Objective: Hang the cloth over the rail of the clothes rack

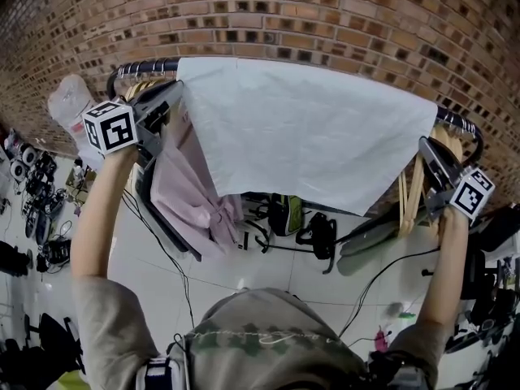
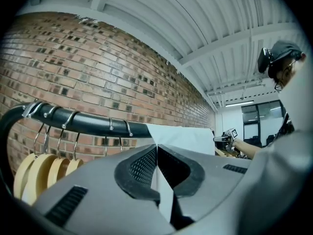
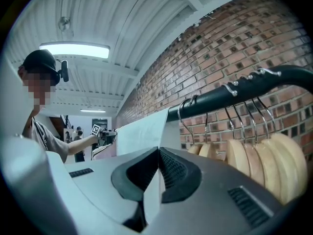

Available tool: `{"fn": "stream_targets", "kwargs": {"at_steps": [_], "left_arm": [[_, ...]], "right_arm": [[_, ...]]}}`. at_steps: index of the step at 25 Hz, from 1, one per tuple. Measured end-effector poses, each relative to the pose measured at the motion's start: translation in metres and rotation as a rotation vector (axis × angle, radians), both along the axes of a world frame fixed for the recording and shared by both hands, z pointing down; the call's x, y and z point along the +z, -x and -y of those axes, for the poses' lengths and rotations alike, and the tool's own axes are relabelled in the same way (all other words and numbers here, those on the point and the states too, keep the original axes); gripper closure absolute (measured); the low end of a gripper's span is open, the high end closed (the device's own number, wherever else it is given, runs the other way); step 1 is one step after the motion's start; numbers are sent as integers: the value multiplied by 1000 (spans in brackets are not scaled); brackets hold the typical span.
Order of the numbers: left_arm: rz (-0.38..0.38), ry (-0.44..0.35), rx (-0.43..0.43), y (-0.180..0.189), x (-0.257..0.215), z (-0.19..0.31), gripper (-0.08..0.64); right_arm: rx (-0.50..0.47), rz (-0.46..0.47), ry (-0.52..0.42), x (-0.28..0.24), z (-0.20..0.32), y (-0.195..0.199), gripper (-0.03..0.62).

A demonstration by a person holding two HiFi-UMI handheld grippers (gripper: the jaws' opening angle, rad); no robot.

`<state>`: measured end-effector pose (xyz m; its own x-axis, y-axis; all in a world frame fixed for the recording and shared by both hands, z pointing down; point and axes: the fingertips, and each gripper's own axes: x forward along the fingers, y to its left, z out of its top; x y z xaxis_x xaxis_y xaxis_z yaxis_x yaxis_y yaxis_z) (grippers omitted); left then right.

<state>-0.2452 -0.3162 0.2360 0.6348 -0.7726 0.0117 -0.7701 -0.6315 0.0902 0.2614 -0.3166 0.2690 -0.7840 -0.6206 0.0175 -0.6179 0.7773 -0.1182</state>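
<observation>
Red brick wall (image 1: 325, 15) behind, white tiled floor (image 1: 244, 270) below. The black tubular rail of the clothes rack (image 1: 146, 67) runs left-right across the head view.

The pale white rectangular cloth (image 1: 309, 128) is draped over the rail's middle span and hides it there. Long axis lies along the rail. The front panel hangs down toward the person, lower edge slanting slightly lower at the right.

A pink garment (image 1: 191, 193) hangs just left of the cloth, partly under its left edge. Light wooden hangers (image 1: 414, 193) bunch at the right end of the rail on metal hooks, with a second bunch at the left end.

Left gripper (image 2: 156, 151) is at the cloth's left edge, just below the rail. Its fingers (image 2: 139, 168) are pinched together with a thin fold of cloth between the pads. Right gripper (image 3: 159, 153) is at the right edge in the same state, fingers (image 3: 176, 173) closed on the cloth edge. Both point along the rail toward each other.

Left marker cube (image 1: 110, 127) and right marker cube (image 1: 472, 192) carry black-and-white squares. Black cables (image 1: 166, 254) and a black bag (image 1: 321, 234) lie on the floor under the rack.
</observation>
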Motion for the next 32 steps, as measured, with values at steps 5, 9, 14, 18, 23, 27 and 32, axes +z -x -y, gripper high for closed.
{"fn": "stream_targets", "kwargs": {"at_steps": [5,9,14,18,23,27,32], "left_arm": [[-3,1,-2,7,4,-5,548],[-15,5,-15,9,7,-6,548],[-20,1,-12,9,6,-7,548],[-27,4,-13,8,8,-4,548],[-40,9,-13,5,7,-4,548],[-33,10,-12,4,8,-5,546],[-35,3,6,1,7,-7,546]], "right_arm": [[13,-10,3,1,0,-2,578],[-21,14,-3,-3,-5,2,577],[-44,113,-7,-25,-7,1,577],[-26,94,-15,-39,1,-1,572],[-11,33,24,-40,12,2,534],[-13,1,39,-39,14,3,534],[9,-21,27,-40,13,8,534]]}}
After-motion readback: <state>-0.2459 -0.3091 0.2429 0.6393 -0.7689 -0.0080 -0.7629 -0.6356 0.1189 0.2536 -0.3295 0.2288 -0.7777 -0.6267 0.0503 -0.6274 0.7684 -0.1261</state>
